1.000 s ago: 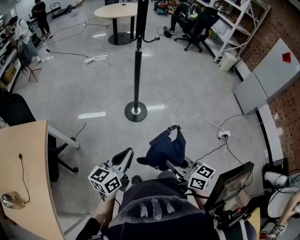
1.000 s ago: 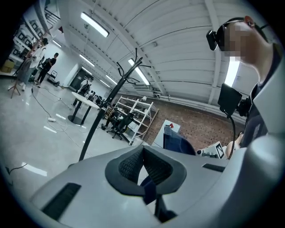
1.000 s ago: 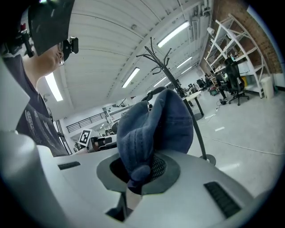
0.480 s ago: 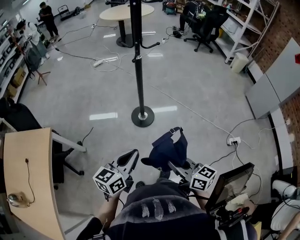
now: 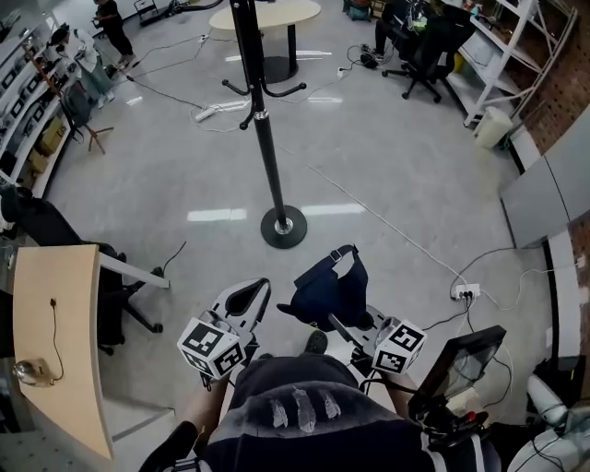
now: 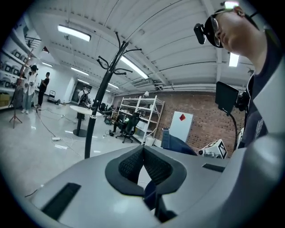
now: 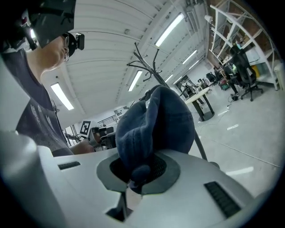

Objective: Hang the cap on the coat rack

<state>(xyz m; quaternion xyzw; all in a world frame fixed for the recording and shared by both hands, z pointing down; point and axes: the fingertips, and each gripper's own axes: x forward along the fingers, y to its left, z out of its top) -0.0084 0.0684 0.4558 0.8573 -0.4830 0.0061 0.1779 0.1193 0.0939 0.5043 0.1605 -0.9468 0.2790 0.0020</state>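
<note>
Two tools in play, one per hand, both low in the head view right in front of the person. The right tool [image 5: 330, 320] is clamped tight on the cap [image 5: 324, 288], a dark navy one. In the right gripper view the fabric is pinched between the pads at one edge, and the rest of the cap bulges up above the jaws. From the head view the cap sits perched on the tool's tip with its strap loop poking up at the top.

The left tool [image 5: 251, 291] is closed as well. Its pads meet at the tips with no object caught between them. It's just beside the cap on the left, not touching it. Each tool has its marker cube close to the person's body.

The rack [image 5: 265, 138] is a black pole on a round base [image 5: 283, 226], standing on the grey floor [image 5: 396, 184] ahead of the person and well apart from the cap. A few hooks curl out partway up the pole. In the left gripper view the top prongs show against the ceiling. So the cap isn't hung yet, it's up off the floor in the right tool.

Other stuff around: a wooden tabletop [image 5: 60, 313] at the left edge, cables trailing over the floor, and an oval table [image 5: 272, 14] and an office chair [image 5: 429, 46] way at the back.
</note>
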